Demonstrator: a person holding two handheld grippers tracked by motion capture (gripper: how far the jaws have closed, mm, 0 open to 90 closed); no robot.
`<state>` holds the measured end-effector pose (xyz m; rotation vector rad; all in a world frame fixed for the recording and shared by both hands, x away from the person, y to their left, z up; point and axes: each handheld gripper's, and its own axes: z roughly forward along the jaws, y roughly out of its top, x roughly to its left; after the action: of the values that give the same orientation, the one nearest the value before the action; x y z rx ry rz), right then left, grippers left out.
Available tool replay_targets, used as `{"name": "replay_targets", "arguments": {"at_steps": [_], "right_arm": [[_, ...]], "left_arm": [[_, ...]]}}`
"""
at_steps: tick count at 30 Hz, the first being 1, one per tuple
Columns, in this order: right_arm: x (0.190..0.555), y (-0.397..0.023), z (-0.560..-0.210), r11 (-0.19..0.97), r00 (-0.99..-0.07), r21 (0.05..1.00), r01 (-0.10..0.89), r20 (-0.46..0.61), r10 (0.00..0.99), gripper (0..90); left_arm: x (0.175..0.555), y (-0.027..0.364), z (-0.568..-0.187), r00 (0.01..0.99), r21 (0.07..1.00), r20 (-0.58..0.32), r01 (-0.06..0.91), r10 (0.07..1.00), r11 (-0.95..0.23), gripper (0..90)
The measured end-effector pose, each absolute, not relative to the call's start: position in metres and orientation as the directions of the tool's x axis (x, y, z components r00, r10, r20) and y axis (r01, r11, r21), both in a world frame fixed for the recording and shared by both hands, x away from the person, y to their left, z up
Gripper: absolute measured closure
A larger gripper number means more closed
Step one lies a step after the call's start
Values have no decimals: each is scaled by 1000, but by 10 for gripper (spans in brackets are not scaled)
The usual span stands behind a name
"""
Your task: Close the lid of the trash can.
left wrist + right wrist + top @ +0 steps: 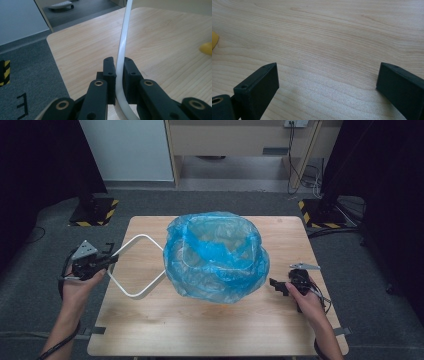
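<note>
A wooden worktop (150, 330) is standing on grey carpet. The left hand-held gripper (106, 261) is clamping the white wire frame (131, 270) at the left edge, its blue bag (215, 257) already fitted and sitting mid-worktop. The right hand-held gripper (274, 283) is waiting wide open and empty near the right edge; carrying off likely remains.

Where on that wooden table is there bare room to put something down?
The near strip of the wooden table, between the blue plastic bag and the front edge, is bare. So is the far left corner. The middle is crowded by the bag and the white wire frame.
</note>
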<state>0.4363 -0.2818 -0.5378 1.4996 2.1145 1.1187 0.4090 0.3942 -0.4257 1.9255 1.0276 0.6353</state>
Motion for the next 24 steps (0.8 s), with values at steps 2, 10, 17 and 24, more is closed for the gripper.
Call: {"name": "replay_targets", "arguments": {"at_steps": [2,10,17,24], "right_arm": [[436,-282,-538,153,-405,744,650,168,899,42],[438,-282,-538,149,-396,742,654,168,903,45],[438,-282,-538,150,-396,741,655,167,903,46],[438,-281,-538,153,-396,742,653,162,904,48]], "left_arm": [[407,396,-421,536,859,47,409,843,-308,823],[399,398,-407,552,869,67,376,831,-320,823],[395,399,-397,570,871,88,354,817,-340,823],[389,403,-388,582,877,96,334,807,-345,822]]}}
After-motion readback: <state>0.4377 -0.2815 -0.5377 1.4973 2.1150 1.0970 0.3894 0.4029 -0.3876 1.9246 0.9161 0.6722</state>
